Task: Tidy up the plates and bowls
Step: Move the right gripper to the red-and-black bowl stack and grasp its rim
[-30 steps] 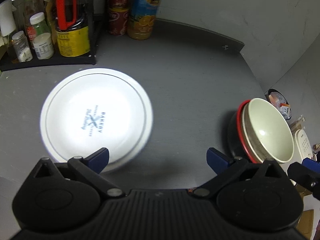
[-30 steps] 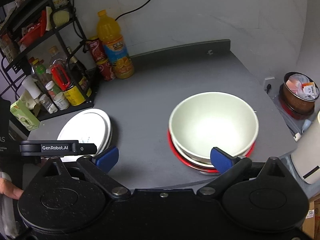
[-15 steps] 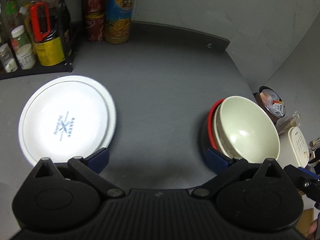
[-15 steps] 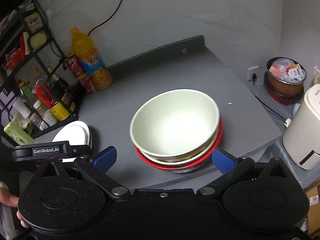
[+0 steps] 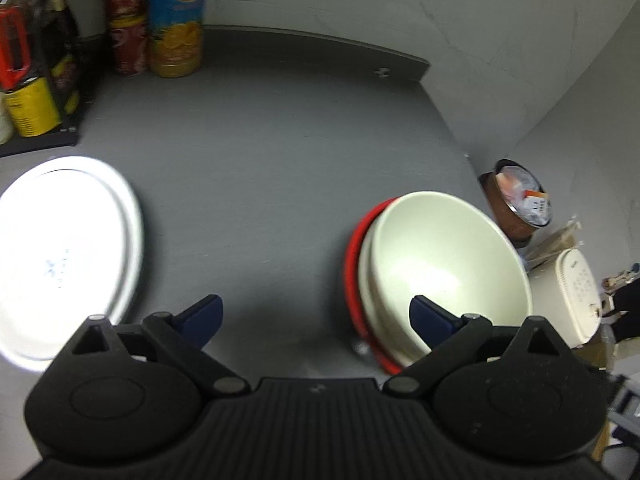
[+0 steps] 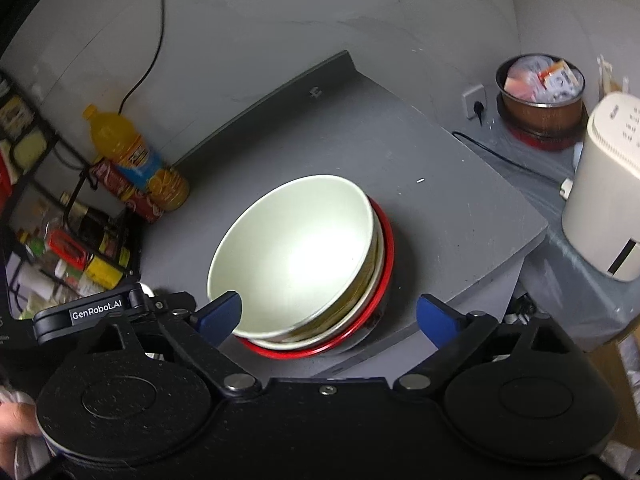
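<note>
Two grippers over a grey countertop [image 5: 280, 168] that fills most of both views. Stack of white plates [image 5: 60, 240] lies flat at its left side, overexposed, printed mark barely readable. Stack of bowls [image 6: 296, 256] sits near the right front edge: cream bowl on top, nested in another pale one, red-rimmed bowl at the bottom; whole stack looks upright, resting on the counter. Cream appliance [image 6: 604, 200] stands off the counter to the right, brown pot [image 6: 540, 96] full of packets behind it. Orange juice bottle [image 6: 132, 156] and red cans against the back wall, next to a rack of jars. Left gripper [image 5: 316, 316]: fingers wide apart, nothing between them, right pad overlapping the bowl stack in view, contact unclear. Right gripper [image 6: 328, 312]: jaws spread wide but have just been closing a bit, straddling the near side of the bowl stack, left pad at the top bowl's rim, right pad clear of it, no grip
</note>
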`<state>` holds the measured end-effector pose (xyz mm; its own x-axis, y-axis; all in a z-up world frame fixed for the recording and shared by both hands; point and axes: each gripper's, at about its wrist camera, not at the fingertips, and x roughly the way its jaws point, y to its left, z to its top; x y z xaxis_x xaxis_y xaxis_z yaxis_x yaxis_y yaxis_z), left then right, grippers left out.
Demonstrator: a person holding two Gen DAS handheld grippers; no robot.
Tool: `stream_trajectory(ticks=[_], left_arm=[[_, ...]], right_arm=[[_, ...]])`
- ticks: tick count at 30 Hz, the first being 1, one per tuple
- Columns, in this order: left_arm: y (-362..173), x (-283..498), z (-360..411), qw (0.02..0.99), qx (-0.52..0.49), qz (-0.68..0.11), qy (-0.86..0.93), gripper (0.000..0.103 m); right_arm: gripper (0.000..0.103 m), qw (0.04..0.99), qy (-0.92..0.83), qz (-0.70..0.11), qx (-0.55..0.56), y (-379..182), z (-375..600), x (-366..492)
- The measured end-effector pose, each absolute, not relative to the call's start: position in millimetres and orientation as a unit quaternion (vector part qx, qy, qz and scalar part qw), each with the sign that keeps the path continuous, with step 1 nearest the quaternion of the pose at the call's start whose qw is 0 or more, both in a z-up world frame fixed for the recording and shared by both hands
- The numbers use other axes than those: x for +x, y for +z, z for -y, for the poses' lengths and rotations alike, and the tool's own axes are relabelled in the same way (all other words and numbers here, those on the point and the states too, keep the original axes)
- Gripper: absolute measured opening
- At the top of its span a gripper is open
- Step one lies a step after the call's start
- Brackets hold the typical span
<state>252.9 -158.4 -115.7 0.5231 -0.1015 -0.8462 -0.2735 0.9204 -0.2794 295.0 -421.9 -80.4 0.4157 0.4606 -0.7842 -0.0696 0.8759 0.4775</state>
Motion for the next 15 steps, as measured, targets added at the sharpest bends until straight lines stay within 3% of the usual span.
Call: stream_trajectory(ticks=[5,15], left_arm=[[-123.9,269.7,165.9,0.845,-0.206,-0.491,0.04,0.097],[-149.4,298.3,176.6,0.821,-0.24,-0.518,0.018,0.078]], right_arm=[[0.083,0.807,0.154,-0.533,0.203,-96.7,422.5,305.1],[0.069,0.784,0.136,-0.564,0.221,-122.7,416.9,319.8]])
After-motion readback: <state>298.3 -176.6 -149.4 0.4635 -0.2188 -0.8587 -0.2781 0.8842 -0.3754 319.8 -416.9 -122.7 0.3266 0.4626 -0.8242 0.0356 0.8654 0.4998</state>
